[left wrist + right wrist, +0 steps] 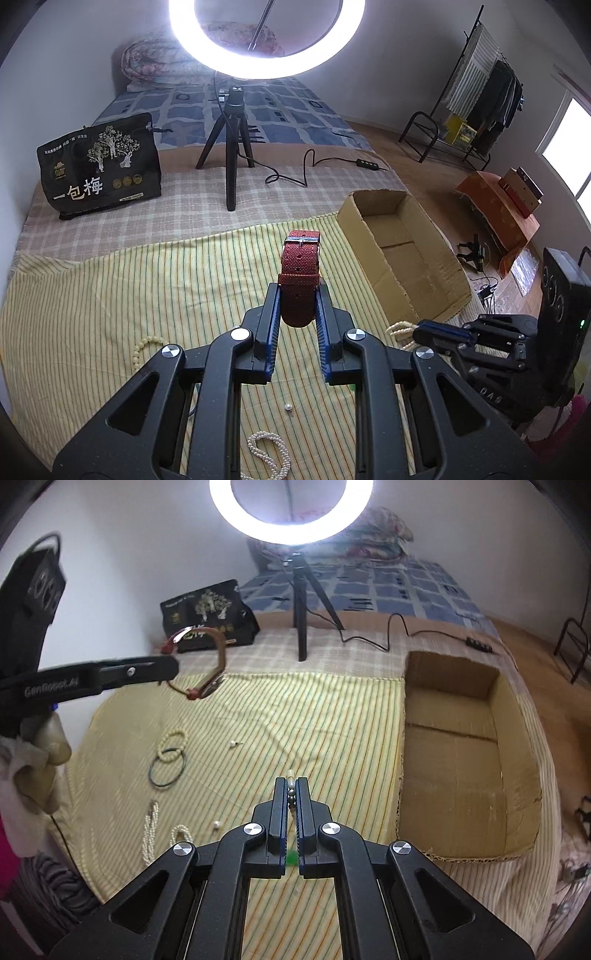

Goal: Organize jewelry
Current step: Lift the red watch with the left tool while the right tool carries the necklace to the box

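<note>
We are clamping the red watch strap [298,291] between the 2 fingers of our left gripper [297,295], its buckle end standing up past the fingertips. We are pinching a beaded string [291,790] in our right gripper [291,788], the fingers nearly together. Below the left fingers, a pearl necklace [267,452] is lying on the striped cloth [129,295]. Right of both grippers, the cardboard box [517,775] is sitting open.

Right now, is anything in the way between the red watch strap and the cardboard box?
Nothing visible is. The left gripper holds the red watch strap up above the striped cloth, and the open cardboard box sits to its right with only bare cloth between.
</note>
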The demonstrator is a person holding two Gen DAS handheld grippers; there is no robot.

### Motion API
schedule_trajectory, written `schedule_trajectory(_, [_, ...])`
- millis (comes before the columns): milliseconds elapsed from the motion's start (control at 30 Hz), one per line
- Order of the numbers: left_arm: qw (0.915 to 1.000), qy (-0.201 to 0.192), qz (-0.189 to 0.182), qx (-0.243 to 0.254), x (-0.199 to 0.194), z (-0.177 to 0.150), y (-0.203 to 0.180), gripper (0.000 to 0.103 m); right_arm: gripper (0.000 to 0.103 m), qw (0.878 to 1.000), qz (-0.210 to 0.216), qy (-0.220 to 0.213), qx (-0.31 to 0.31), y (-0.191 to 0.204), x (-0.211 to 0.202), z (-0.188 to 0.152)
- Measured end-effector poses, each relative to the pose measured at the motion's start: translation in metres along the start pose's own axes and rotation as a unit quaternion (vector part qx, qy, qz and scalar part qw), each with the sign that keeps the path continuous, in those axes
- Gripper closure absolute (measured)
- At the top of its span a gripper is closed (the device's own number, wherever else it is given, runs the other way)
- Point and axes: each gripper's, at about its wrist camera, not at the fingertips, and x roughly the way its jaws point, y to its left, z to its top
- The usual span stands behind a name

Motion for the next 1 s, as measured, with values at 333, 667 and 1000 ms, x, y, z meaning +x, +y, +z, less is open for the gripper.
schedule_trajectory(333, [1.0000, 0.001, 0.001, -0.005, 0.001, 0.000, 0.005, 0.086, 0.101, 0.994, 0.003, -0.109, -0.010, 0.015, -0.072, 0.026])
schedule_trajectory(667, [1.0000, 0.006, -0.005, 0.005, 0.003, -0.003, -0.010, 0.086, 0.101, 0.984, 0.010, -0.177, 0.001, 0.018, -0.118, 0.033])
schedule_trajectory(1000, [0.9993, 0.003, -0.026, 0.026, -0.002, -0.005, -0.038, 0.086, 0.101, 0.975, 0.005, -0.221, 0.000, 0.014, -0.149, 0.042])
